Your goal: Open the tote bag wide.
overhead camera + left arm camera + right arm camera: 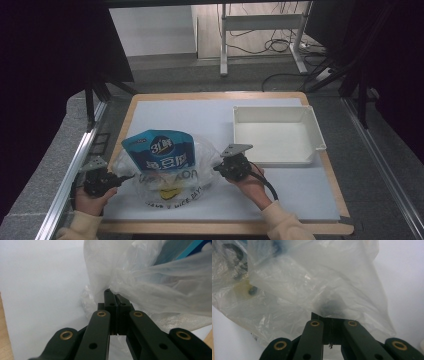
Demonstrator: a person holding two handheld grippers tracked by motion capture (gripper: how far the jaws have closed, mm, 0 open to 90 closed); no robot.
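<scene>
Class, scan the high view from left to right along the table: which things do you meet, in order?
Left tongs → clear plastic bag with the blue pouch inside → right tongs → white tray.

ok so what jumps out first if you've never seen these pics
A bright blue snack pouch stands up out of a clear plastic bag at the near middle of the white mat. The left tongs and right tongs each pinch one side of that bag. An empty white tray sits at the far right.
</scene>
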